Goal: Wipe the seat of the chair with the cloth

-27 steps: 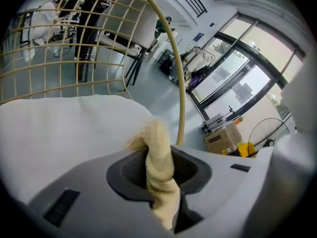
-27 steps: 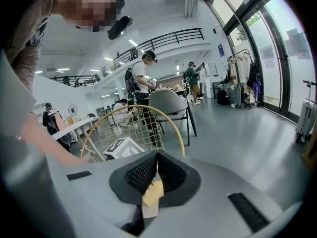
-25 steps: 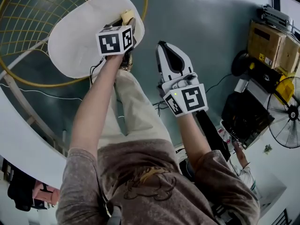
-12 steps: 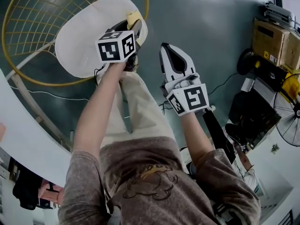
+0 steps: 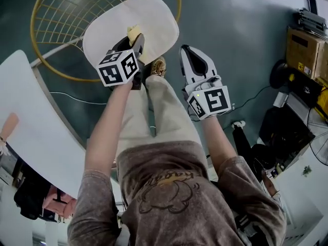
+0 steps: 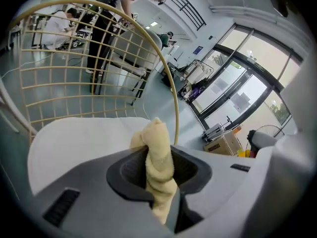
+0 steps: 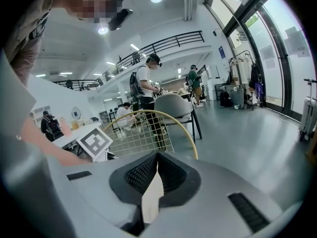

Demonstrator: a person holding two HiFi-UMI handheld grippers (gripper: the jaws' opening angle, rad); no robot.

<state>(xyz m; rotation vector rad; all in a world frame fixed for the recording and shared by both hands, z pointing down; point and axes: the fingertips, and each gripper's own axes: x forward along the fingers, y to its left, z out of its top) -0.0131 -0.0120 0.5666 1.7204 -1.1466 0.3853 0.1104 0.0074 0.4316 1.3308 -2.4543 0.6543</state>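
The chair has a white seat (image 5: 159,19) and a yellow wire back (image 5: 66,14). My left gripper (image 5: 136,39) hangs over the middle of the seat near its front edge. It is shut on a pale yellow cloth (image 5: 134,33), which sticks out past the jaw tips. In the left gripper view the bunched cloth (image 6: 154,133) is pinched in the left gripper (image 6: 159,158), with the seat (image 6: 74,140) and wire back (image 6: 74,83) beyond it. My right gripper (image 5: 186,50) is off the seat's right side, above the floor. Its jaws meet with nothing between them, as the right gripper (image 7: 157,158) shows in its own view.
A white table (image 5: 36,127) stands at the left. The person's trouser leg and shoe (image 5: 158,66) are just in front of the seat. Cardboard boxes (image 5: 307,45) and dark equipment (image 5: 287,127) crowd the right. Cables (image 5: 77,96) lie on the floor. People stand beyond the chair (image 7: 146,98).
The left gripper has carried the cloth from the seat's right edge leftward to its middle. The right gripper has kept its place beside the seat, still shut.
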